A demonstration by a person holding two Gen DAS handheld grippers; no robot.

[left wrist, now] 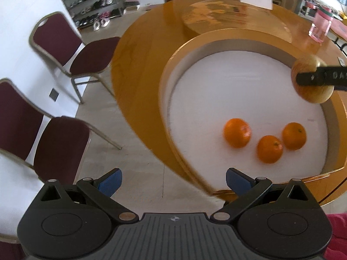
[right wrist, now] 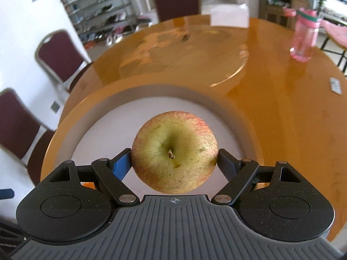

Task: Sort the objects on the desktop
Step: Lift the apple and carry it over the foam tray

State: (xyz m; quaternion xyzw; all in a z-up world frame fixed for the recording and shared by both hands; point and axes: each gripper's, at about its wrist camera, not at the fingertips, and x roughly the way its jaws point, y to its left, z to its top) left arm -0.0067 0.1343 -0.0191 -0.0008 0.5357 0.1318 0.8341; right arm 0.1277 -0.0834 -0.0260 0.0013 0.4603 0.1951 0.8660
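Note:
My right gripper (right wrist: pixel 174 162) is shut on a yellow-green apple with red blush (right wrist: pixel 174 152) and holds it above a round wooden tray with a white floor (right wrist: pixel 91 127). In the left wrist view the apple (left wrist: pixel 312 93) hangs in the right gripper's finger over the tray's far right rim (left wrist: pixel 173 69). Three oranges (left wrist: pixel 237 132) (left wrist: pixel 270 149) (left wrist: pixel 294 136) lie on the tray's white floor. My left gripper (left wrist: pixel 172 182) is open and empty, over the tray's near left edge.
The tray rests on a round glossy wooden table (right wrist: pixel 282 86) with a lazy Susan (right wrist: pixel 184 49). A pink water bottle (right wrist: pixel 303 36) and a white box (right wrist: pixel 229 15) stand at the far side. Maroon chairs (left wrist: pixel 65 49) stand left of the table.

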